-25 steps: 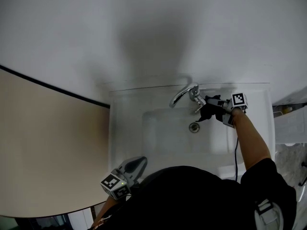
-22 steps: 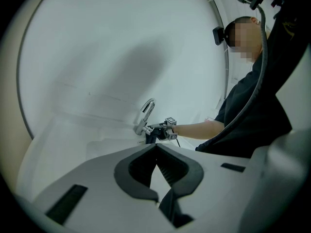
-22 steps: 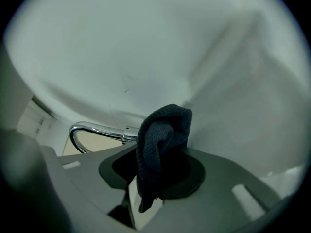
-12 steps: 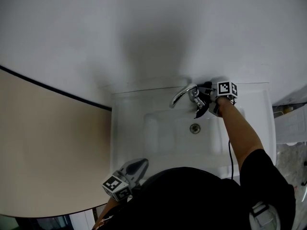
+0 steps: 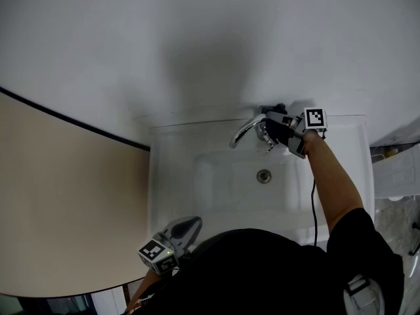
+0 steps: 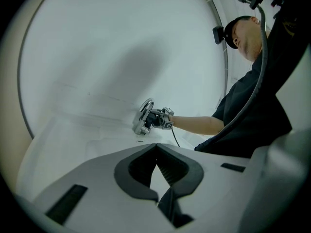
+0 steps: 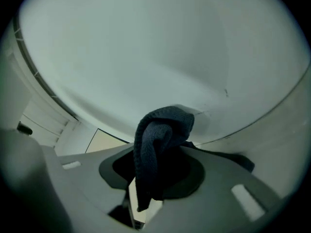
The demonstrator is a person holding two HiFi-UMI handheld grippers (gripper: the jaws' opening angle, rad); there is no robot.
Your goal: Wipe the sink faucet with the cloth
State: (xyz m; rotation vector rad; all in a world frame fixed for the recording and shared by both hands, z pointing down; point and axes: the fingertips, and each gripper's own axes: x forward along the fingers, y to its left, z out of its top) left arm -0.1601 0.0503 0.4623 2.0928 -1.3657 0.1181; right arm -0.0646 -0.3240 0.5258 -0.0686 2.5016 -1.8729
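A chrome faucet (image 5: 246, 131) curves over the white sink (image 5: 172, 176) at its back rim; the left gripper view also shows the faucet (image 6: 143, 116) far off. My right gripper (image 5: 281, 127) is at the faucet's base on its right side, pointing left. A dark knitted cloth (image 7: 158, 142) is bunched between its jaws, which are closing on it. The cloth (image 5: 278, 134) lies against the faucet body. My left gripper (image 5: 188, 226) is held low at the sink's front edge. It is shut and empty, jaws (image 6: 158, 178) together.
The drain (image 5: 264, 175) sits in the middle of the basin. A white wall rises right behind the faucet. A beige surface (image 5: 65, 209) lies left of the sink, and a white crate (image 5: 397, 176) stands to the right. A cable hangs from the right gripper.
The right gripper with the cloth has risen from beside the faucet handle to the faucet's base near the wall. The left gripper has stayed put.
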